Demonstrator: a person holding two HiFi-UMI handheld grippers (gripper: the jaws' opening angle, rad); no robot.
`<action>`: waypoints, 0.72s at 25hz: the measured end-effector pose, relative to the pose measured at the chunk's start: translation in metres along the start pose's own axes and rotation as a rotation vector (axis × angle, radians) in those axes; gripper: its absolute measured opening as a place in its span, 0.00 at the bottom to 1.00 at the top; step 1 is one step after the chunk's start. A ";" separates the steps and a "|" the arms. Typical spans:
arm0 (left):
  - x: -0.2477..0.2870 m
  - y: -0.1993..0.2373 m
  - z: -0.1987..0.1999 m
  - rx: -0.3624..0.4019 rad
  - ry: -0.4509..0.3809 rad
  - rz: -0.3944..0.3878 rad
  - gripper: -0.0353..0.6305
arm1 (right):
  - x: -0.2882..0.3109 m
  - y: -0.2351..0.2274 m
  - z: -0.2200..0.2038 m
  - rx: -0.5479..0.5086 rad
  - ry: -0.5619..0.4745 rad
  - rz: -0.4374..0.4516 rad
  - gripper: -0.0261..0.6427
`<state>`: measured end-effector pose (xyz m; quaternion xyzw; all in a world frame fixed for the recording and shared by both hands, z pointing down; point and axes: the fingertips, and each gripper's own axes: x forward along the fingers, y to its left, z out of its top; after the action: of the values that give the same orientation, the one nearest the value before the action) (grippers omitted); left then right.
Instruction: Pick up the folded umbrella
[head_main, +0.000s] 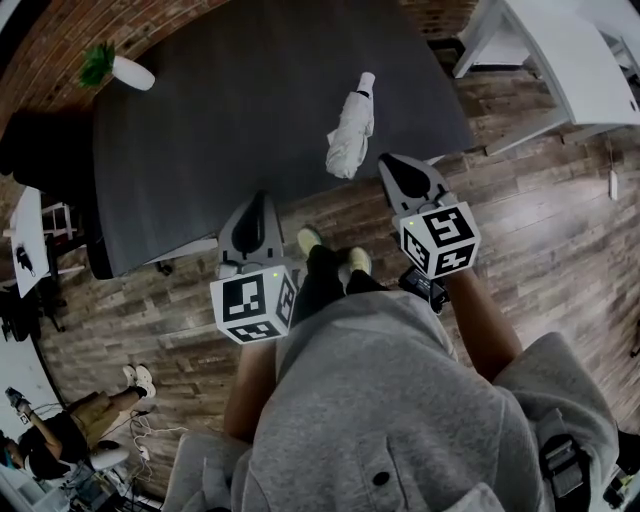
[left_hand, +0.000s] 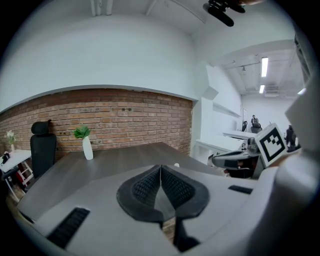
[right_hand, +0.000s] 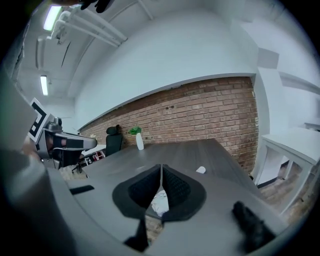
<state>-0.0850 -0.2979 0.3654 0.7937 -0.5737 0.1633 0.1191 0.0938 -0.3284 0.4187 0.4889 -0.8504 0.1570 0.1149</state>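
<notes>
The folded white umbrella (head_main: 350, 125) lies on the dark table (head_main: 230, 110), near its front right edge. My right gripper (head_main: 394, 166) hovers at that edge just beside the umbrella's near end, jaws shut on nothing. In the right gripper view its pads (right_hand: 161, 167) meet, and the umbrella's cloth (right_hand: 159, 201) shows below them with its handle tip (right_hand: 201, 170) beyond. My left gripper (head_main: 258, 203) is over the table's front edge, left of the umbrella and apart from it, also shut and empty (left_hand: 160, 168). Only the umbrella's tip (left_hand: 176, 164) peeks over it there.
A white vase with a green plant (head_main: 125, 70) stands at the table's far left. A black office chair (left_hand: 42, 147) sits past the left end. White desks (head_main: 560, 60) stand to the right. A person (head_main: 70, 420) sits on the wood floor behind me.
</notes>
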 end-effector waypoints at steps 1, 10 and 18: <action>0.003 0.002 0.001 0.002 0.001 -0.006 0.07 | 0.002 0.000 -0.001 0.011 0.001 -0.007 0.08; 0.051 0.030 0.003 0.000 0.004 -0.089 0.07 | 0.044 -0.012 -0.020 0.174 0.063 -0.082 0.10; 0.101 0.064 0.020 -0.007 -0.001 -0.154 0.07 | 0.095 -0.025 -0.043 0.405 0.158 -0.129 0.37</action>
<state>-0.1140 -0.4134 0.3876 0.8350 -0.5117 0.1516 0.1338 0.0702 -0.4001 0.4952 0.5414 -0.7569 0.3546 0.0904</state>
